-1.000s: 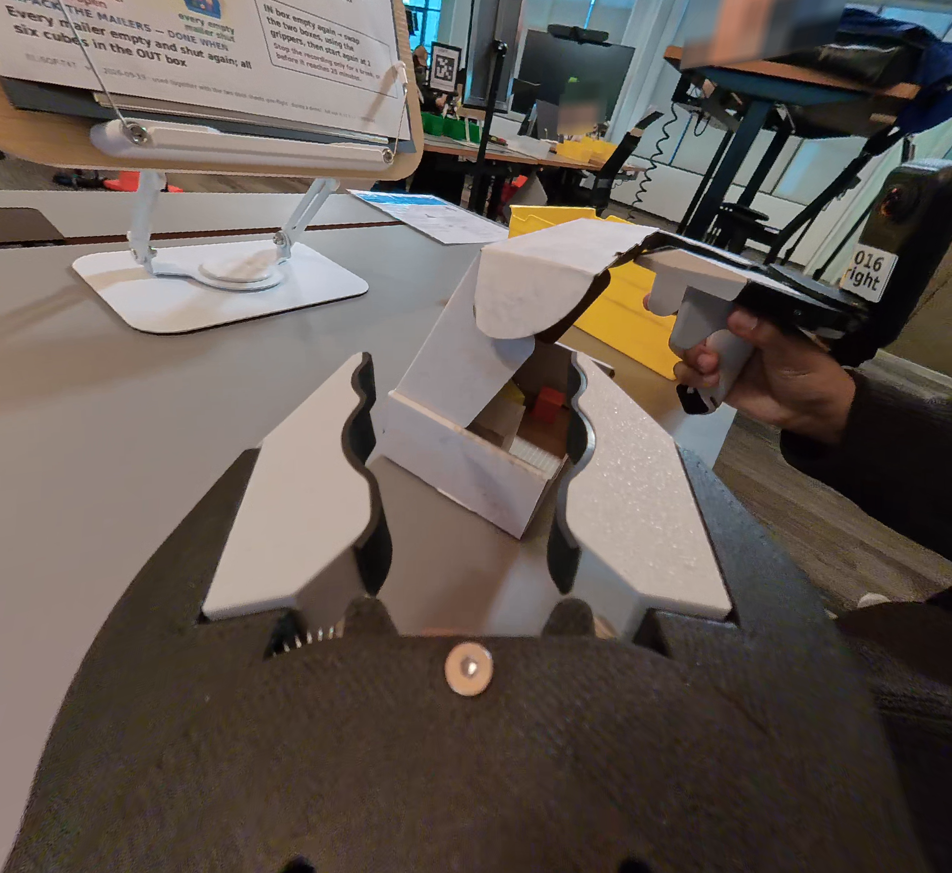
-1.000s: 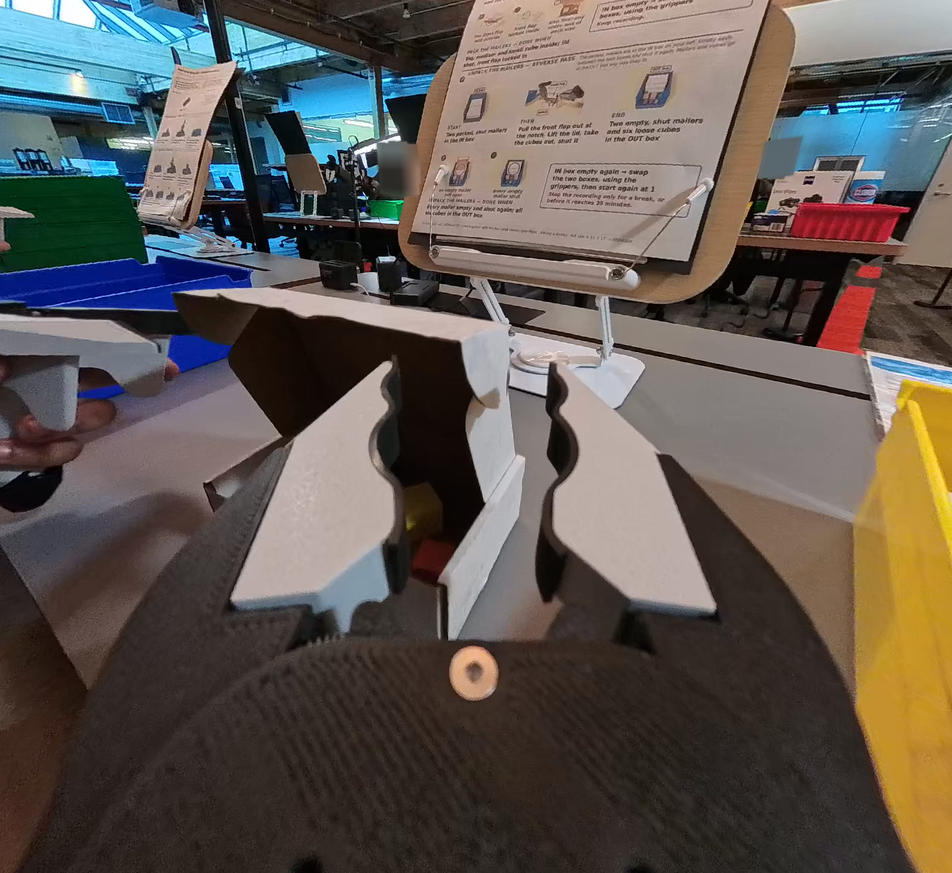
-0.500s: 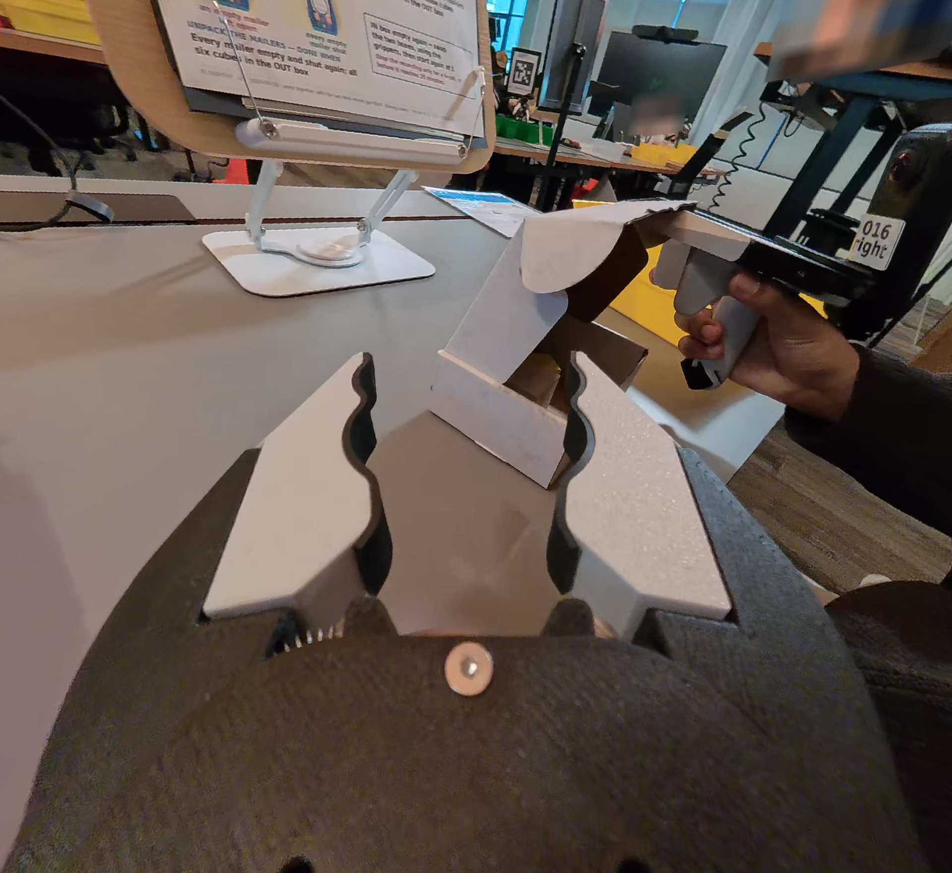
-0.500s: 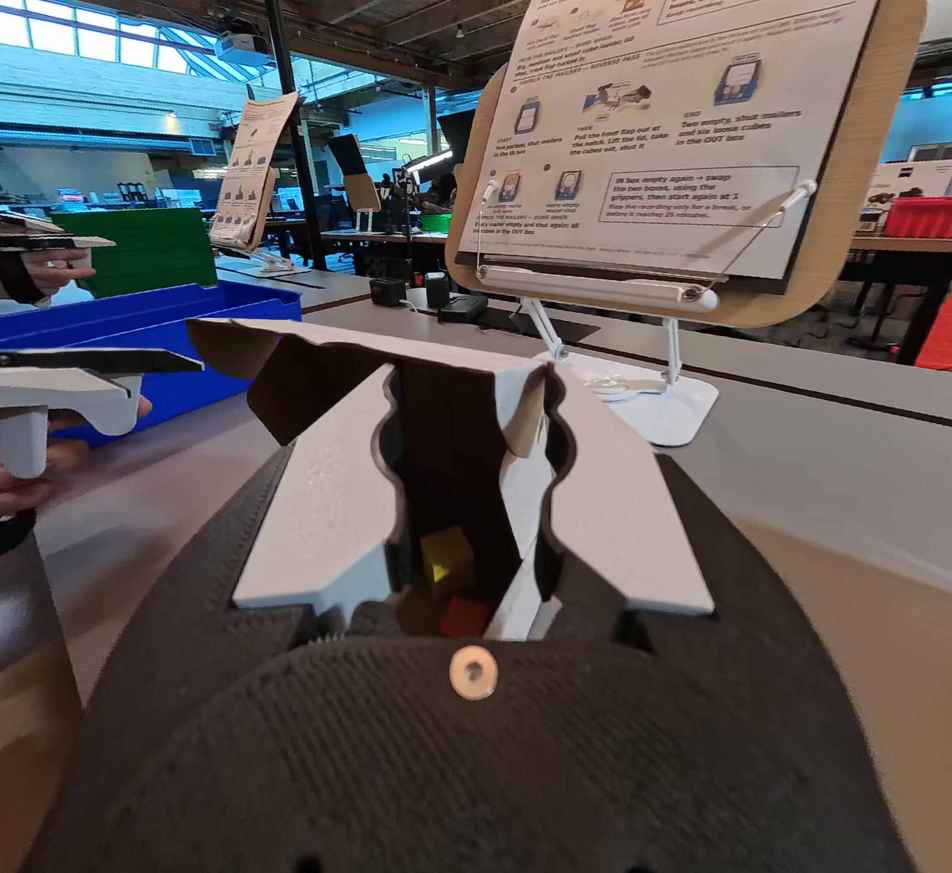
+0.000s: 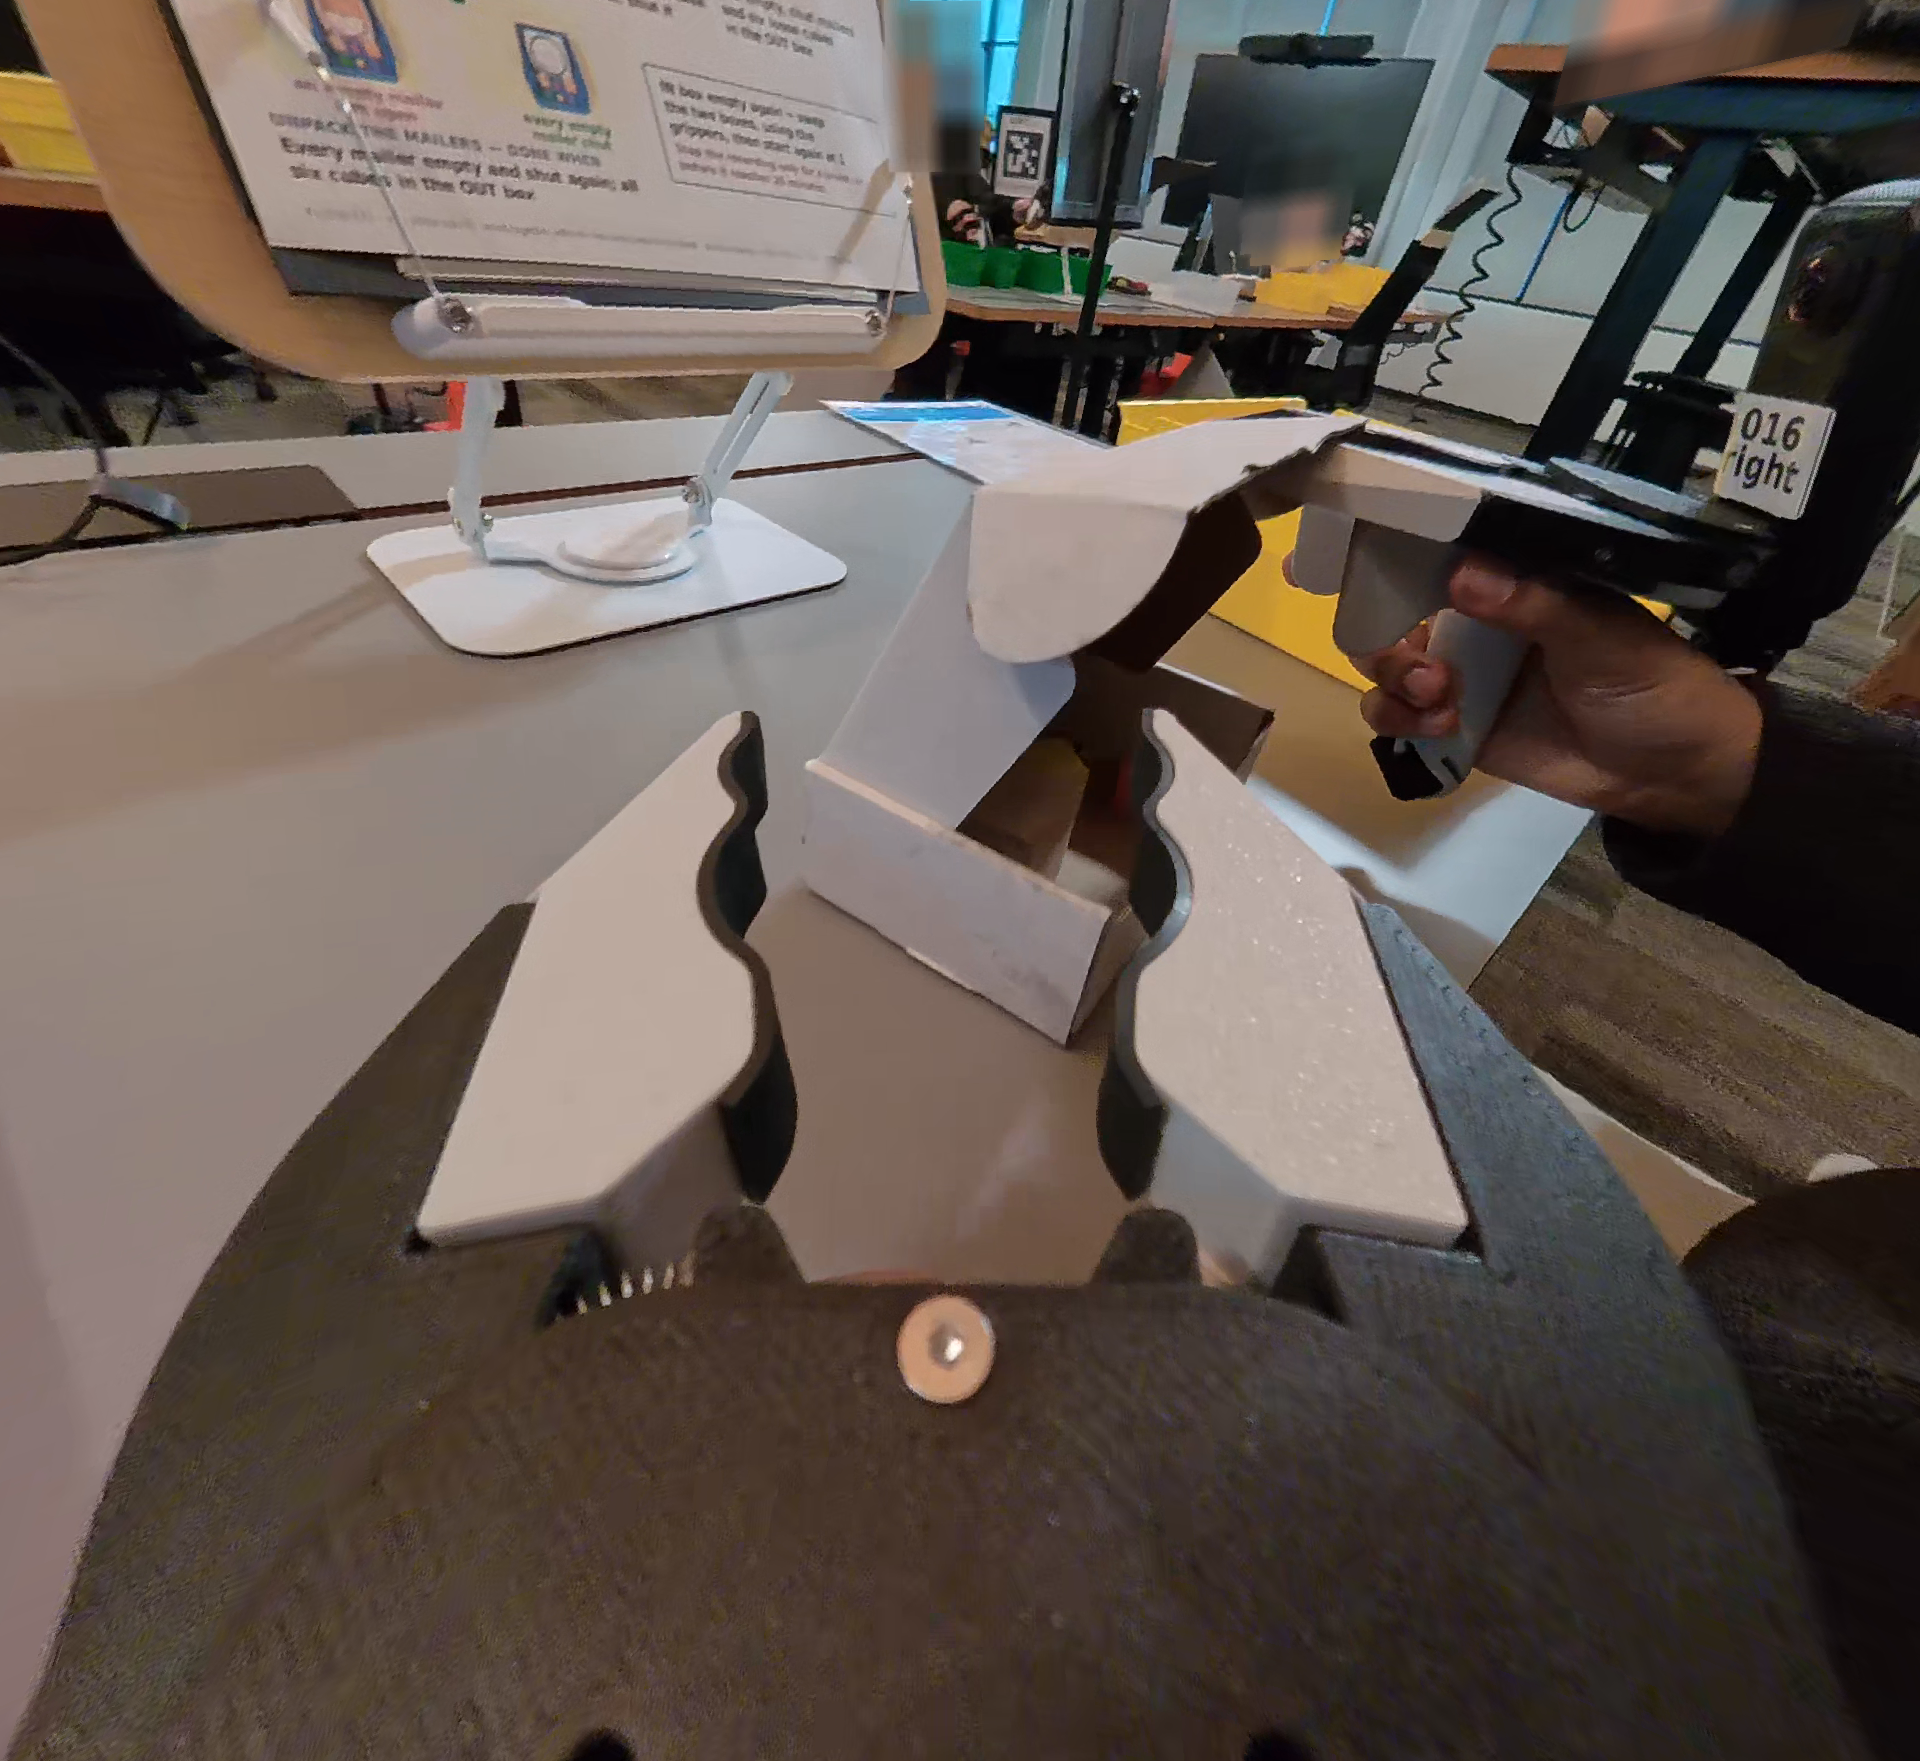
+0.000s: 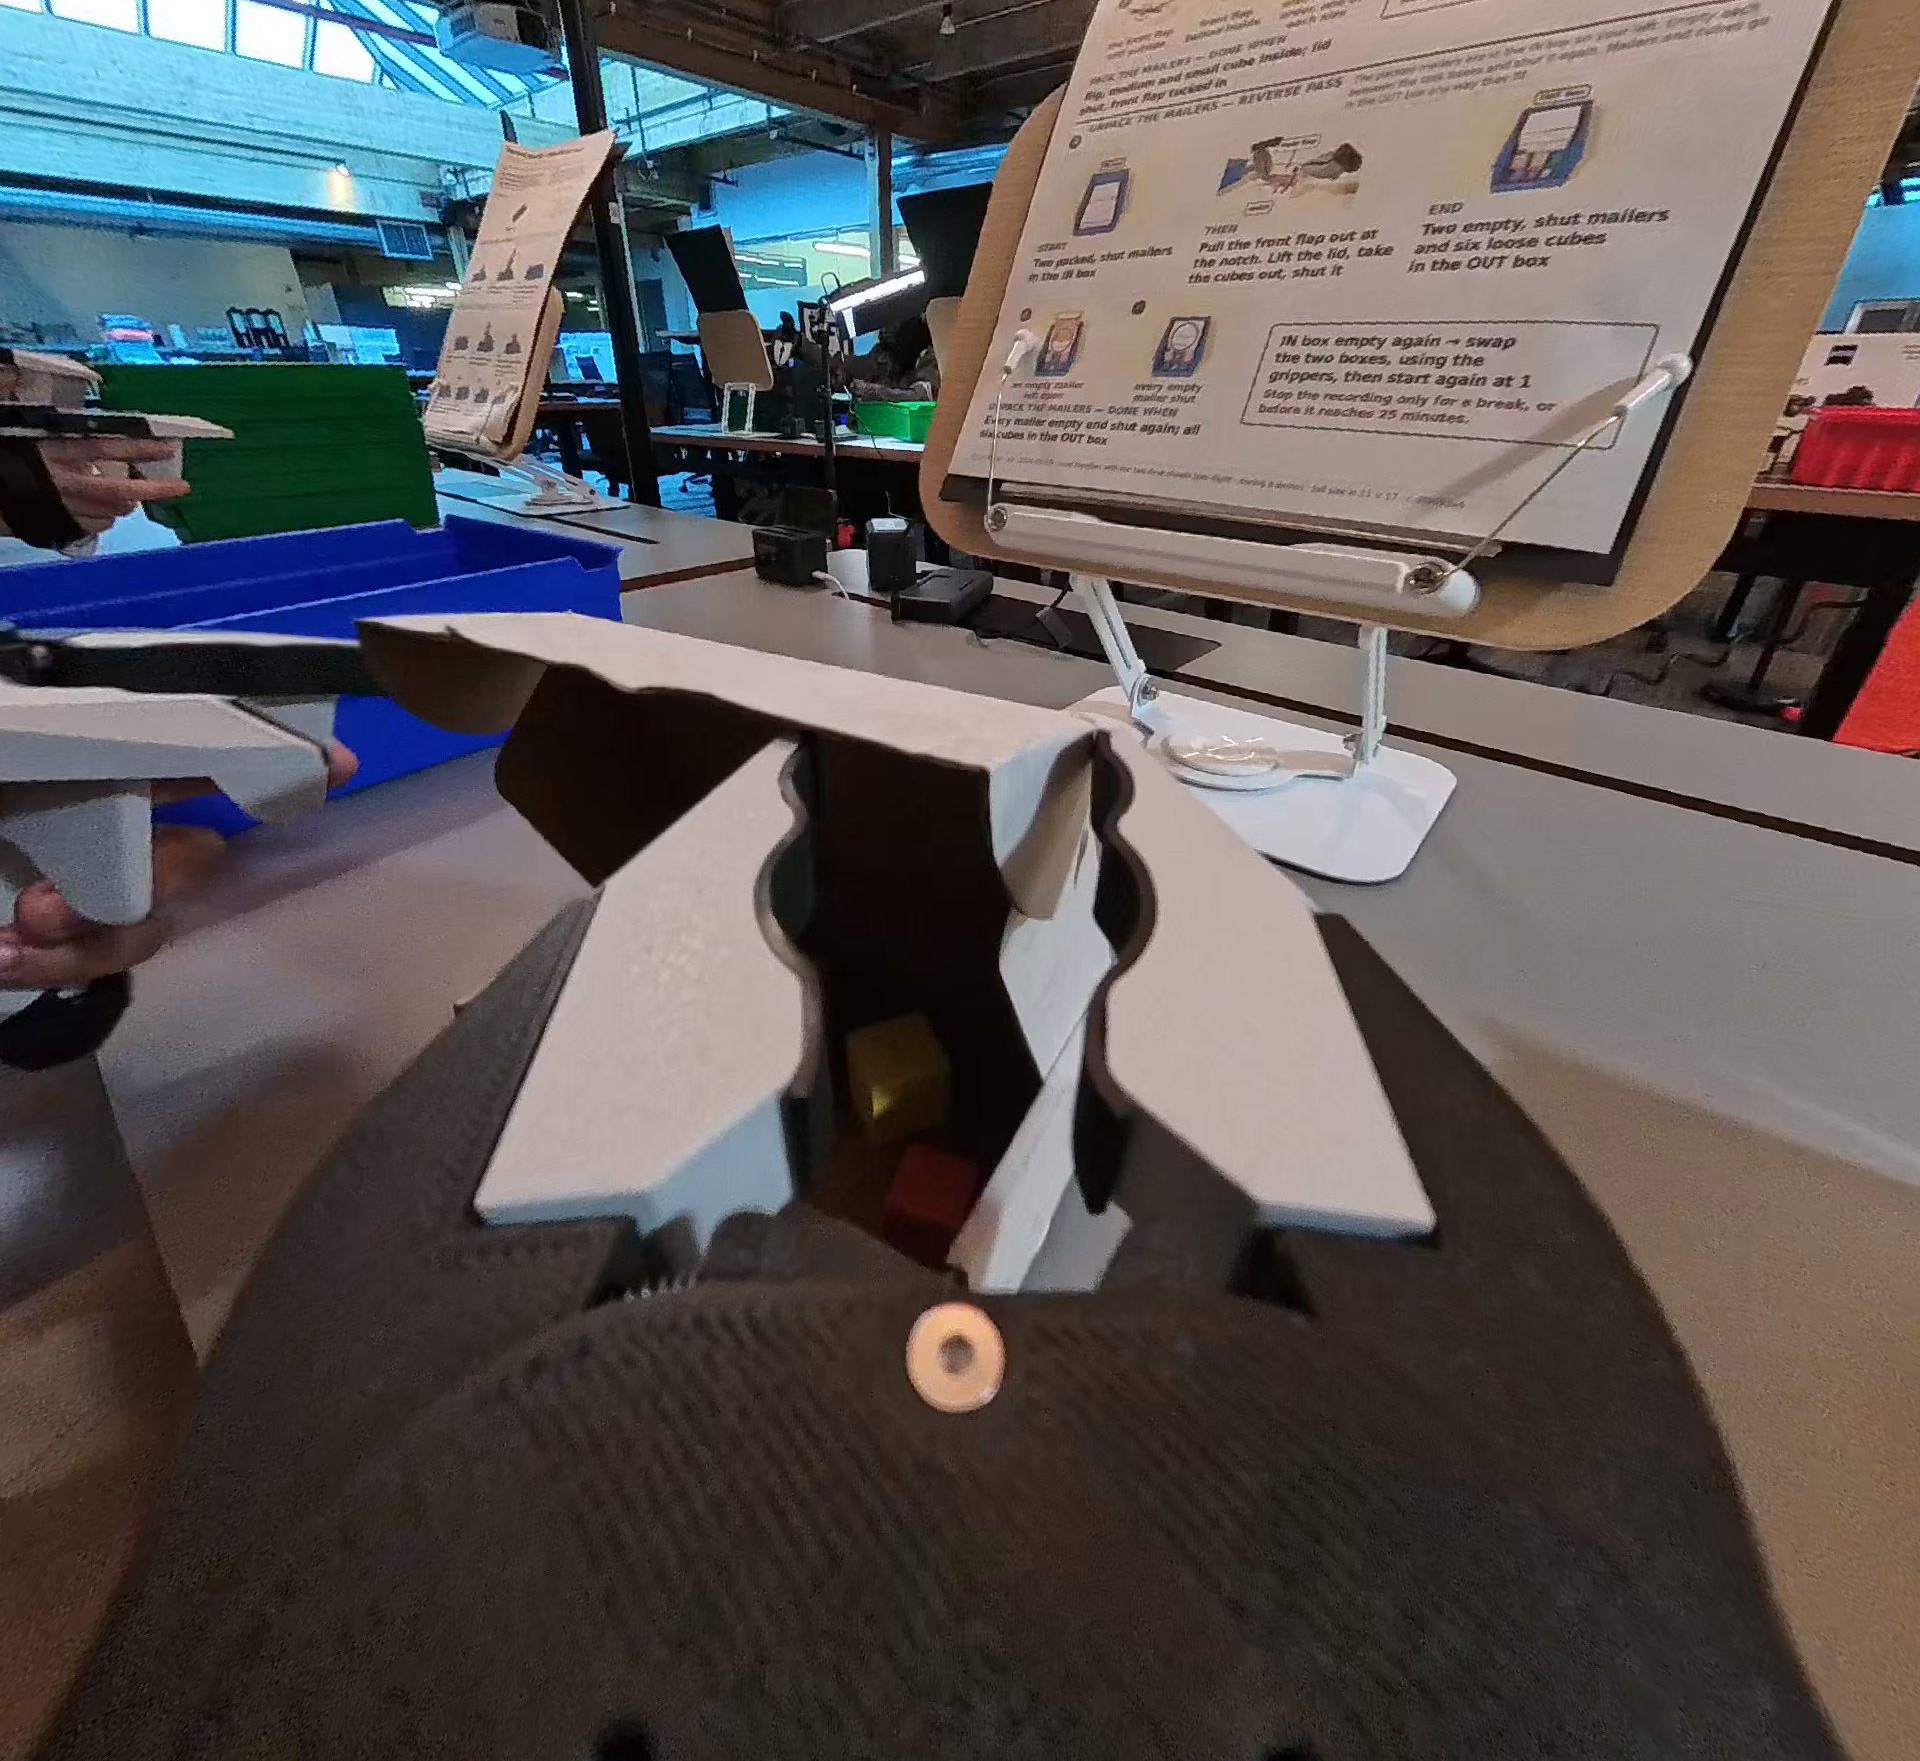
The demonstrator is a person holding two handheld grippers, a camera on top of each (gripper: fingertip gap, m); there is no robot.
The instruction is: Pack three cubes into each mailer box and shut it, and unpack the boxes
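Instruction stand [image 5: 540,277] on table [image 5: 208,776]; blue bin [image 6: 312,568] left.

Both views are evenly lit by daylight (skylights [image 6: 208,18]); edges are bent, nearby surfaces softly blurred.

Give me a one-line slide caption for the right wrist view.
Right gripper straddles the white mailer box's side wall, lid raised, yellow cube and red cube inside.

The raised white cardboard lid [image 6: 831,703] roofs the open white mailer box [image 5: 935,890]; grey worktop [image 5: 312,828] left lies free up to the white document stand [image 5: 613,568].
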